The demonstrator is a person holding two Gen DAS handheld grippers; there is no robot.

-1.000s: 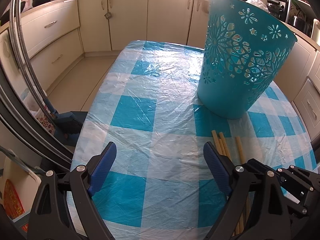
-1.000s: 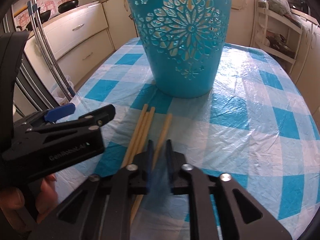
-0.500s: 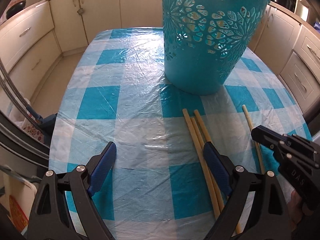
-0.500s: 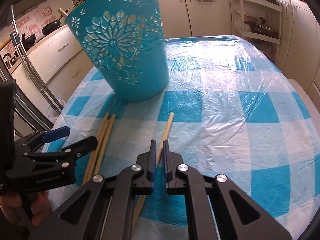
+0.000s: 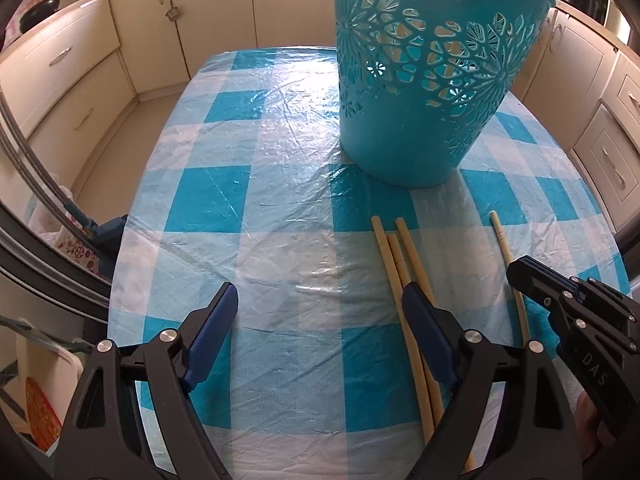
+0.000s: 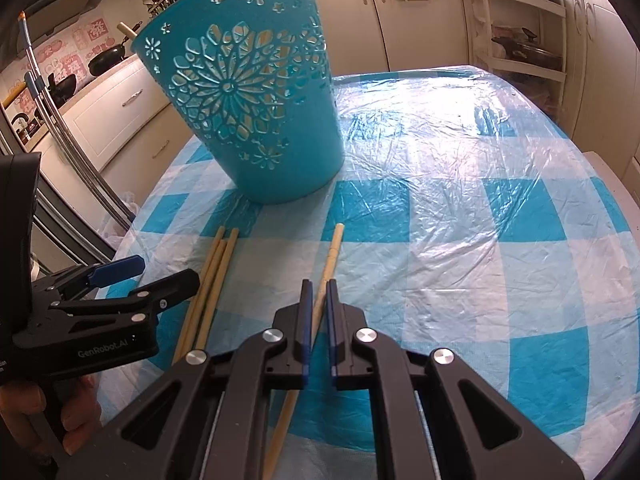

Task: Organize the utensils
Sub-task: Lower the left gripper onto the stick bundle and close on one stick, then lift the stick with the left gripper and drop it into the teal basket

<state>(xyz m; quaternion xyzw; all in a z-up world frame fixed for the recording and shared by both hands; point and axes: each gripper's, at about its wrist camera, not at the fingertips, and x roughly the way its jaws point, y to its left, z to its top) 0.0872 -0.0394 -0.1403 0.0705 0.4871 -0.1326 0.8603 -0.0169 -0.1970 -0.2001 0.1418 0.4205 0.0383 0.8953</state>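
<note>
A teal cut-out basket [image 5: 432, 80] stands on the checked tablecloth [image 5: 280, 208]; it also shows in the right wrist view [image 6: 256, 100], with one stick end poking over its far rim. Three bamboo chopsticks [image 5: 404, 276] lie together in front of it, a single chopstick [image 5: 508, 256] to their right. My left gripper [image 5: 320, 320] is open and empty, its right finger over the group of three. My right gripper [image 6: 316, 308] is nearly shut, its fingers on either side of the single chopstick [image 6: 330, 256], which lies on the cloth.
Cream kitchen cabinets [image 5: 72, 76] surround the table. A fridge door with steel handles [image 6: 72, 152] stands at the left. An open shelf rack with a pan [image 6: 520, 40] is at the far right. The table's left edge drops to the floor.
My left gripper has shifted so the basket and chopsticks sit closer and more centred. My right gripper has dropped lower over the single chopstick, its fingers still nearly closed.
</note>
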